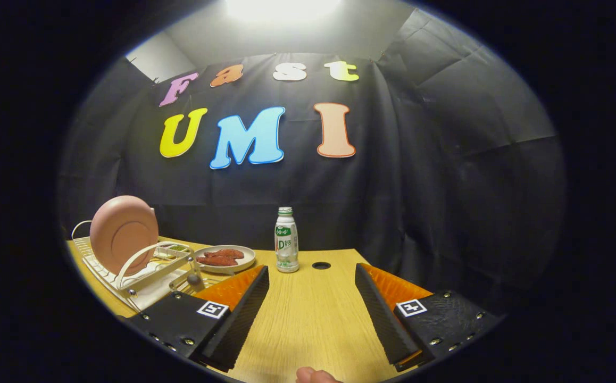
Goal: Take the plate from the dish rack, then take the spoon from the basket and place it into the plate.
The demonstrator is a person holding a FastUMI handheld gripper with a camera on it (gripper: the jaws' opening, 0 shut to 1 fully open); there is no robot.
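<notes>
A pink plate (123, 232) stands upright on edge in a white wire dish rack (127, 276), off to the left of my fingers. At the rack's near end sits a small basket (193, 283), partly hidden behind my left finger; a dark rounded spoon end (193, 279) pokes up from it. My gripper (311, 274) is open above the wooden table (308, 314), its fingers wide apart with nothing between them. The plate and rack lie beyond and left of the left fingertip.
A grey dish with reddish-brown food pieces (225, 258) sits behind the rack. A small white bottle with a green cap (286, 240) stands ahead between the fingers. A round cable hole (321, 265) is beside it. A person's fingertip (313, 375) shows at the table's near edge.
</notes>
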